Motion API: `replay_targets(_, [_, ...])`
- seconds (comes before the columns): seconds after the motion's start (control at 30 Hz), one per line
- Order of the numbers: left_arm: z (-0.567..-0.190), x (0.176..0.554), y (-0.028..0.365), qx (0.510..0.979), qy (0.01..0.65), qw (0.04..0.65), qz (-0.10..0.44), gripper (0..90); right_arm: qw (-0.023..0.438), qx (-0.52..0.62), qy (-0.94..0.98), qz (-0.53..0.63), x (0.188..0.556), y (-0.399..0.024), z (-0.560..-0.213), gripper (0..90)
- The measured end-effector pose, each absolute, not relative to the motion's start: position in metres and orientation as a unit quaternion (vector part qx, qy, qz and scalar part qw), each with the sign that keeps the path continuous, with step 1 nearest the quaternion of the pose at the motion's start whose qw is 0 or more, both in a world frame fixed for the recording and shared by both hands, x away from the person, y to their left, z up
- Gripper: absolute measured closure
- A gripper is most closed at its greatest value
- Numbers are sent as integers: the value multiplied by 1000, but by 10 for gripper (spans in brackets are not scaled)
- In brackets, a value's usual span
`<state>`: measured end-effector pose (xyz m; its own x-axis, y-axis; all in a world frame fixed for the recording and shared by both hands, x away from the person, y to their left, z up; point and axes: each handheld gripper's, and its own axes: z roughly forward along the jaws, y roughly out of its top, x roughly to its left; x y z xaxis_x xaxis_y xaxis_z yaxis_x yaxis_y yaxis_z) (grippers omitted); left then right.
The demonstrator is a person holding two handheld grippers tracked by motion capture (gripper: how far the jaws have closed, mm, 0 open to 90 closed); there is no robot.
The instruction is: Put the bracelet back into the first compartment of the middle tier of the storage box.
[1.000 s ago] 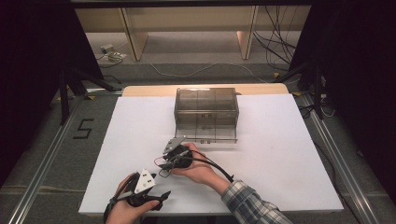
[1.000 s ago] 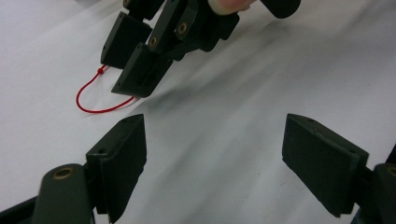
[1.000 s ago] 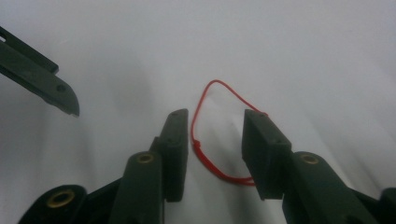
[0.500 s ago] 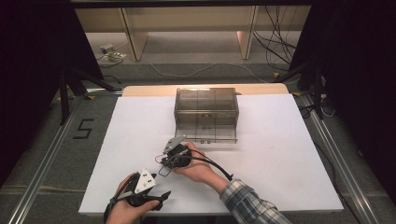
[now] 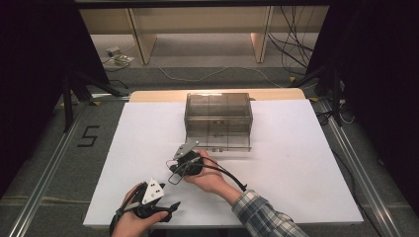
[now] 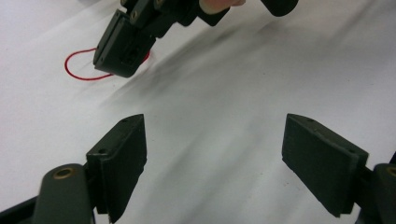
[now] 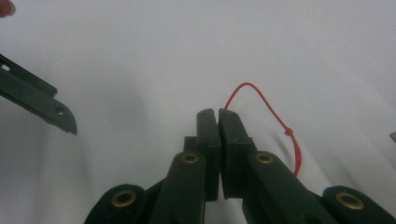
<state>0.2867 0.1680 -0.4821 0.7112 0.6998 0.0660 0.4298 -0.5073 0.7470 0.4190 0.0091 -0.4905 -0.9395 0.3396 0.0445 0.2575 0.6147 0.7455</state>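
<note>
Pick-up step: right tool [image 7: 218,114] clenched on red string loop [image 7: 261,105] lying on white worktop [image 5: 306,163] before clear box [image 5: 218,118]; left tool [image 6: 215,154] released, idle; next: lift gently.

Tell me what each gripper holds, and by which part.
The right gripper pinches a red string loop at one end of the loop. The left gripper is open and holds nothing.

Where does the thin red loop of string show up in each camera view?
High view: the thin red loop of string lies left of centre, at the right gripper.
Left gripper view: upper left, beside the right gripper's shut fingers.
Right gripper view: right of centre, pinched between the fingers.
Shared landmark: the white tabletop.
</note>
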Motion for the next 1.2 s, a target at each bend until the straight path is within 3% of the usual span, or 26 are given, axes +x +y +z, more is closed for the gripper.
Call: replay_targets(1.2, [-482, 288, 168, 847, 335, 368, 185, 220, 61, 179, 880, 436, 422, -11, -457, 885])
